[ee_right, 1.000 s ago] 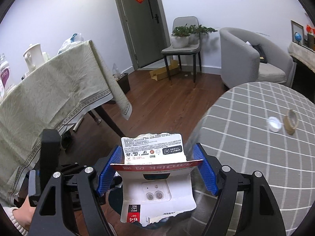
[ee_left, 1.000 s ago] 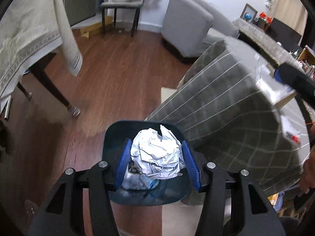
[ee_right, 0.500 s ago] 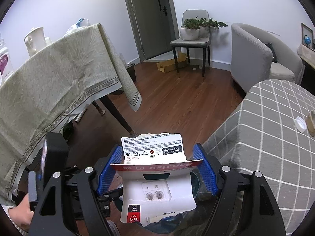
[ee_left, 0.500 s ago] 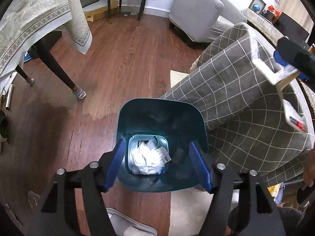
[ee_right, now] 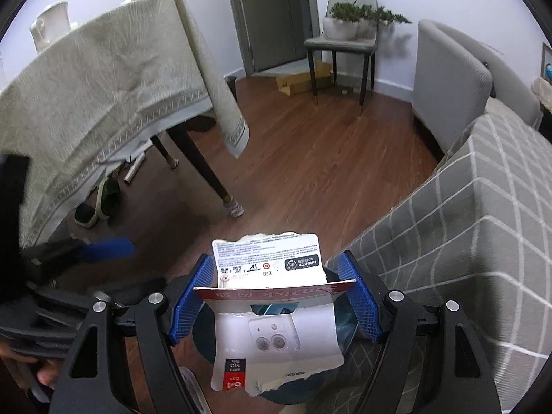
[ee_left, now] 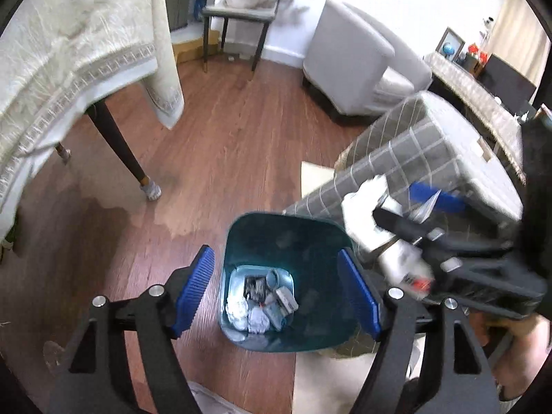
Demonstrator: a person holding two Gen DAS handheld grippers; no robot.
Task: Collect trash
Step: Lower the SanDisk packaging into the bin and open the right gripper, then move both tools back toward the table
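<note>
From the left wrist, the left gripper points down over the bin of trash beside the checked table, fingers opening, nothing between them; from the right wrist, the right gripper points down, clamped on the torn card packet above the bin.

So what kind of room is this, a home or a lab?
Most likely a home living or dining room: a grey armchair, a table under a cream tablecloth, a potted plant on a chair, wooden floor.
</note>
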